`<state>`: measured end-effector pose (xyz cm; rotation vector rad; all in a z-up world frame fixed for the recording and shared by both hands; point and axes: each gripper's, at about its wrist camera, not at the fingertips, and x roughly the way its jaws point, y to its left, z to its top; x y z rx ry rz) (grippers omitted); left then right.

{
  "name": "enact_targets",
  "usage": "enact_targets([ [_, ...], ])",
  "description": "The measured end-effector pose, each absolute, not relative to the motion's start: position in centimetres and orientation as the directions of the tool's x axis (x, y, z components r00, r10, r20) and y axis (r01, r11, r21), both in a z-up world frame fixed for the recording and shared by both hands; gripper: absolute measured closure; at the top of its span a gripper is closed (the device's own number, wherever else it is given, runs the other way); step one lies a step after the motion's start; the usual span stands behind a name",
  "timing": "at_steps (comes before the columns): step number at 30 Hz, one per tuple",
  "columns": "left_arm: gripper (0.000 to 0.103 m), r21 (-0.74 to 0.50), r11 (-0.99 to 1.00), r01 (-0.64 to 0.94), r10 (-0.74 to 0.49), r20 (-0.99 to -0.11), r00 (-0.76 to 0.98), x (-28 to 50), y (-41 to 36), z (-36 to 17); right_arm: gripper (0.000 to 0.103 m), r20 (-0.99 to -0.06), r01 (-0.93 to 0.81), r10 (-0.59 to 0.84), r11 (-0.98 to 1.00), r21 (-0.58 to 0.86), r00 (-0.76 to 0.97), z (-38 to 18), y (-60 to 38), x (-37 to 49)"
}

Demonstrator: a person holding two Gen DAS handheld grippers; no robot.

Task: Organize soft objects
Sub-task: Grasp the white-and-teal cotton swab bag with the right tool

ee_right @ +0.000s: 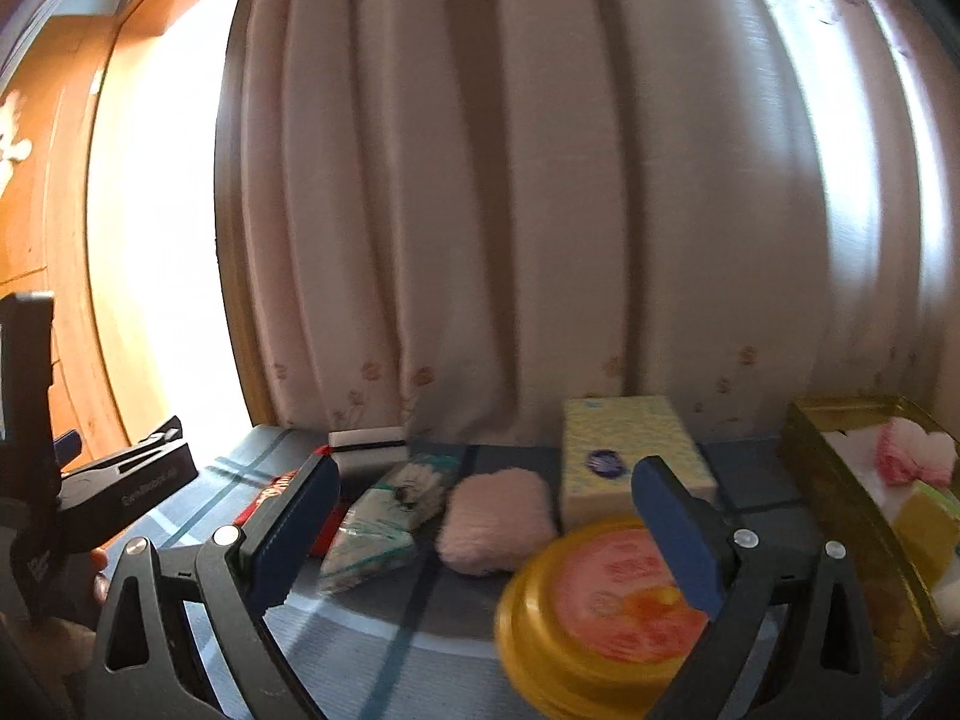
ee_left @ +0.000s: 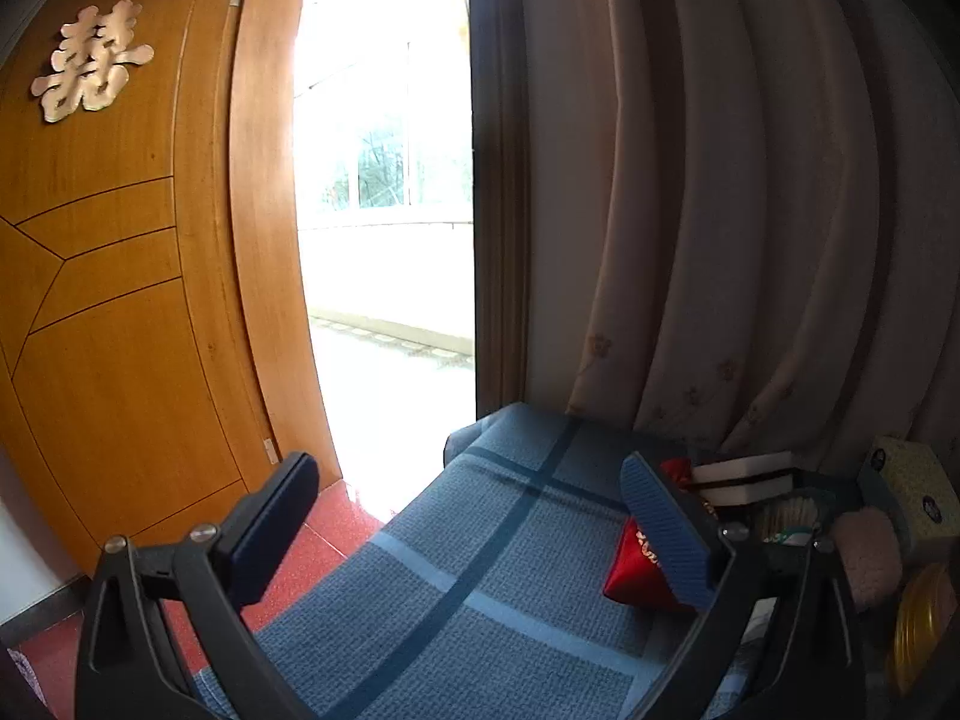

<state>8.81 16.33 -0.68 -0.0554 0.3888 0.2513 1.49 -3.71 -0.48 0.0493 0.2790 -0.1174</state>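
Note:
In the right wrist view my right gripper is open and empty above a blue checked cloth. Between its fingers lie a pink fluffy pad and a soft plastic packet. A yellow tissue pack stands behind them. A gold tin box at the right holds soft pink and white items. My left gripper is open and empty over the cloth. A red pouch lies by its right finger. The left gripper also shows in the right wrist view.
A round yellow tin with an orange lid sits under the right finger. A white box stands at the back by the curtain. A wooden door and a bright doorway are at the left, with red floor below.

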Motion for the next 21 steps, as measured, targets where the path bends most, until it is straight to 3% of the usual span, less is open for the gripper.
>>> enact_targets([
  [3, 0.001, 0.012, 0.973, -0.229, 0.215, -0.392, 0.894, 9.2, 15.9, -0.8, 0.004, -0.287, 0.093, -0.085, 0.996, 0.015, 0.954, -0.6, -2.4, 2.8],
  [8, 0.001, -0.023, 0.968, -0.251, 0.217, -0.427, 0.878, 9.8, 16.8, -1.0, 0.006, -0.394, 0.068, -0.05, 0.997, 0.031, 0.918, -1.2, -1.3, 6.5],
  [16, 0.001, -0.08, 0.956, -0.282, 0.214, -0.467, 0.858, 10.2, 18.2, -1.3, 0.032, -0.596, 0.025, 0.036, 0.995, 0.094, 0.802, -3.3, -0.3, 12.2],
  [21, 0.001, -0.095, 0.953, -0.287, 0.209, -0.48, 0.852, 10.2, 18.6, -1.3, 0.033, -0.697, 0.043, 0.097, 0.983, 0.18, 0.71, -5.5, -0.8, 15.1],
])
